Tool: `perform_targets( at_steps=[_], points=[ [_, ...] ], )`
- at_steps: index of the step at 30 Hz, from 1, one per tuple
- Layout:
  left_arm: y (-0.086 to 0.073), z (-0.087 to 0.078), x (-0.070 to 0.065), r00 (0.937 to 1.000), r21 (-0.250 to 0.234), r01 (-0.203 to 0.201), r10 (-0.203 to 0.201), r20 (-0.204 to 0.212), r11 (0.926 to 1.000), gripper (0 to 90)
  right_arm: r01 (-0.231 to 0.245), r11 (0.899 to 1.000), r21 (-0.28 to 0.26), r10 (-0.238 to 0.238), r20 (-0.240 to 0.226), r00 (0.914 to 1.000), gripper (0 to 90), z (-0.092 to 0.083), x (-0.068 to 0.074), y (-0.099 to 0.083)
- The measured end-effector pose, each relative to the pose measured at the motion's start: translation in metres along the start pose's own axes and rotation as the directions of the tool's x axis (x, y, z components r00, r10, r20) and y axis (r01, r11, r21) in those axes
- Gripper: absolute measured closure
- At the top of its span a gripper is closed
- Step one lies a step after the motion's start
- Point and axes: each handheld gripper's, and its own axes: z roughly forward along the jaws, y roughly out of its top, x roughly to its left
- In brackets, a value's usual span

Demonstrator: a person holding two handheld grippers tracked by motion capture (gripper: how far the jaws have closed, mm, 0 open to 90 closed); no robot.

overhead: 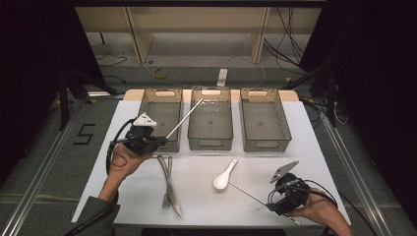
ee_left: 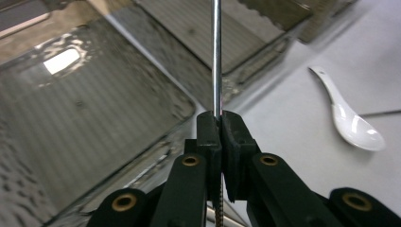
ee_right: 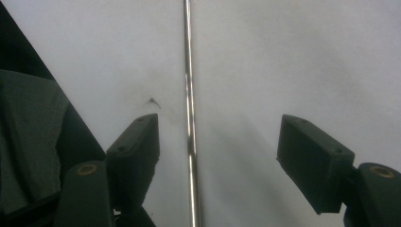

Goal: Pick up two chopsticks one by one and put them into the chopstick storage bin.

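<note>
My left gripper (overhead: 161, 141) (ee_left: 221, 118) is shut on a thin metal chopstick (overhead: 184, 118) (ee_left: 216, 56). It is held above the table, and its far end reaches over the back of the middle bin (overhead: 210, 143). A second metal chopstick (overhead: 248, 193) (ee_right: 189, 94) lies flat on the white table (overhead: 305, 142), right of the white spoon (overhead: 223, 176) (ee_left: 352, 123). My right gripper (overhead: 272, 204) (ee_right: 217, 123) is low over that chopstick's near end. Its jaws stand wide apart on either side of it, and the pads do not touch it.
Three clear grey bins stand in a row at the back: left bin (overhead: 161, 93), the middle one, right bin (overhead: 265, 146). A fork and a knife (overhead: 168, 189) lie together at the front left of the table. A person's hands hold both grippers.
</note>
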Motion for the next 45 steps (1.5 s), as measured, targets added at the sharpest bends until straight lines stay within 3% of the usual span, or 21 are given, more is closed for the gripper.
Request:
perform_targets(
  at_steps=[5,9,15,22,27,45],
  points=[
    [0.004,0.003,0.018,0.998,-0.013,0.052,-0.052,-0.034,0.9986,86.2,-0.006,1.0,0.0,0.006,0.003,1.0,31.2,0.0,0.001,-0.002],
    [0.01,0.007,0.031,0.9954,-0.016,0.071,-0.072,-0.062,0.9973,86.2,-0.007,1.0,0.004,0.007,0.002,1.0,31.5,0.0,0.002,-0.004],
    [0.015,0.014,0.05,0.9865,-0.015,0.125,-0.126,-0.104,0.992,86.2,-0.007,1.0,0.0,0.007,0.001,1.0,30.3,0.0,0.001,-0.005],
    [0.018,0.024,0.066,0.9806,0.004,0.15,-0.149,-0.128,0.9886,86.2,-0.006,1.0,-0.001,0.006,-0.001,1.0,29.6,0.001,0.002,-0.005],
    [0.015,0.028,0.078,0.9723,-0.004,0.183,-0.181,-0.147,0.9831,86.2,-0.008,1.0,-0.005,0.008,-0.002,1.0,29.2,0.001,0.002,-0.005],
    [0.007,0.047,0.098,0.9495,0.048,0.244,-0.229,-0.215,0.9685,85.8,0.0,1.0,-0.003,0.0,-0.011,0.9999,29.2,0.0,0.003,-0.005]
  ],
)
